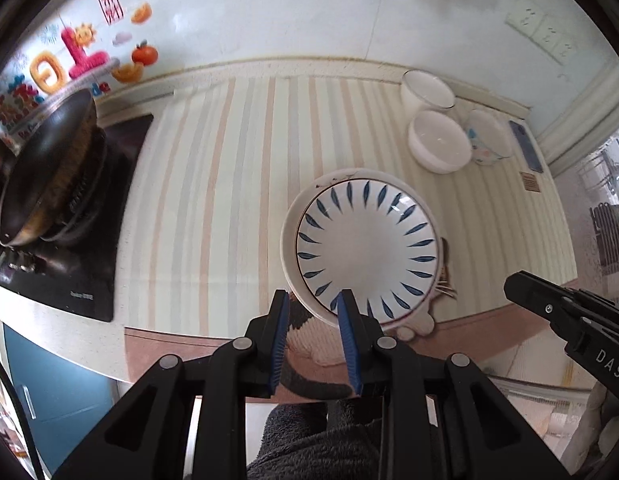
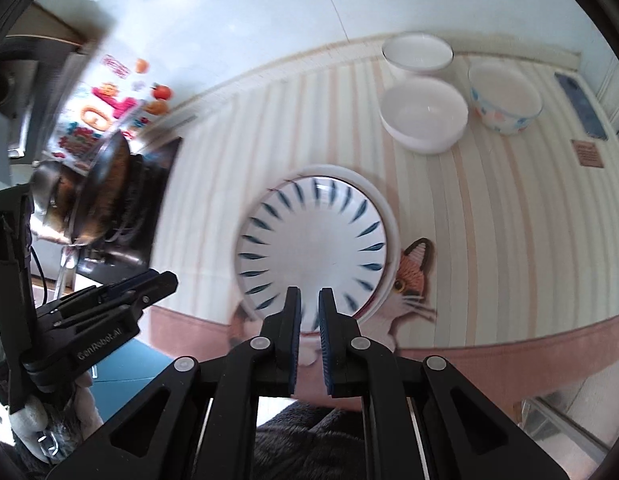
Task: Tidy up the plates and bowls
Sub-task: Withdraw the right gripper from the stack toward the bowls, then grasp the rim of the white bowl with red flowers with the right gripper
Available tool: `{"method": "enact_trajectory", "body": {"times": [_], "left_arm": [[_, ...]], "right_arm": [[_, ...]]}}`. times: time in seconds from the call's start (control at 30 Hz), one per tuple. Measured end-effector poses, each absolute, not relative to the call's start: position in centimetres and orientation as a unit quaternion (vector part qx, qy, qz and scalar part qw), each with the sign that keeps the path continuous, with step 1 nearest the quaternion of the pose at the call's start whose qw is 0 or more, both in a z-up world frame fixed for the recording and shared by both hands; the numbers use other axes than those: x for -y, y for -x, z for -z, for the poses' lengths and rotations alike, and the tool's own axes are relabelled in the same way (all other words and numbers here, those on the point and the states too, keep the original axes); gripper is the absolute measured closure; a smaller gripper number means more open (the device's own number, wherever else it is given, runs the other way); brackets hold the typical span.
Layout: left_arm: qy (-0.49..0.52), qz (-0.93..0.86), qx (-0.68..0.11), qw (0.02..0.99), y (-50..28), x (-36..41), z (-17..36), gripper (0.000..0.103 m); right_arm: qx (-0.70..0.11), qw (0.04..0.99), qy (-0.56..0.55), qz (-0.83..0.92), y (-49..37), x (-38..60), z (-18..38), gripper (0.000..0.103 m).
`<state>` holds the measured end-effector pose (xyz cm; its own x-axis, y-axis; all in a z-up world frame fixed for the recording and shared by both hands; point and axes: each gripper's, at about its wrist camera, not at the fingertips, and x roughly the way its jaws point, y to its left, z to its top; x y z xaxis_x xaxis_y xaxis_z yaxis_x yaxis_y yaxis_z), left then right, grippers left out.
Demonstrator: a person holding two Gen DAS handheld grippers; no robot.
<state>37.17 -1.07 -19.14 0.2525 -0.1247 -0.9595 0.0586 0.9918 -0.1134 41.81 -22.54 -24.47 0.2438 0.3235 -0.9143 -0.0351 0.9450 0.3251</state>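
A white plate with blue leaf marks lies stacked on a larger white plate near the counter's front edge. My left gripper is open and empty, hovering just in front of the stack's near rim. My right gripper is open with a narrow gap, empty, above the stack's near rim. At the back right stand a clear glass bowl, a white bowl and a patterned bowl.
A striped mat with a cat picture covers the counter. A dark wok sits on a black stove at the left. A phone lies at the far right. A tiled wall stands behind.
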Motion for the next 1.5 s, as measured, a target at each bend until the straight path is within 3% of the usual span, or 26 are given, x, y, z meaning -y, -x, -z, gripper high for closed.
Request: {"method": "enact_trajectory", "body": {"times": [0.4,0.7,0.93,1.0,1.07,1.1,1.5], "left_arm": [[0.03,0.102,-0.57,0.815,-32.4,1.1,12.8,0.08],[0.037,0.115,-0.561,0.819,-31.3,0.6,12.5,0.08],[0.064,0.103,-0.568,0.814,-34.1,1.2,14.7,0.077],[0.076,0.1,-0.572,0.81,-35.6,1.6,15.5,0.077],[0.085,0.093,-0.579,0.805,-37.4,2.2,16.4,0.077],[0.092,0.092,-0.582,0.803,-38.5,2.8,16.8,0.077],[0.118,0.044,-0.644,0.754,-55.4,11.8,26.6,0.077]], "right_arm": [[-0.558,0.812,-0.126,-0.114,-34.5,21.3,16.0,0.092],[-0.543,0.822,-0.13,-0.113,-31.7,20.0,13.7,0.092],[-0.568,0.803,-0.16,-0.087,-33.5,22.3,16.3,0.09],[-0.573,0.796,-0.172,-0.086,-34.5,23.3,17.2,0.084],[-0.579,0.792,-0.174,-0.082,-35.8,24.4,18.2,0.061],[-0.582,0.791,-0.174,-0.08,-36.6,25.0,18.7,0.059],[-0.595,0.778,-0.2,-0.041,-51.8,37.0,27.8,0.059]]}}
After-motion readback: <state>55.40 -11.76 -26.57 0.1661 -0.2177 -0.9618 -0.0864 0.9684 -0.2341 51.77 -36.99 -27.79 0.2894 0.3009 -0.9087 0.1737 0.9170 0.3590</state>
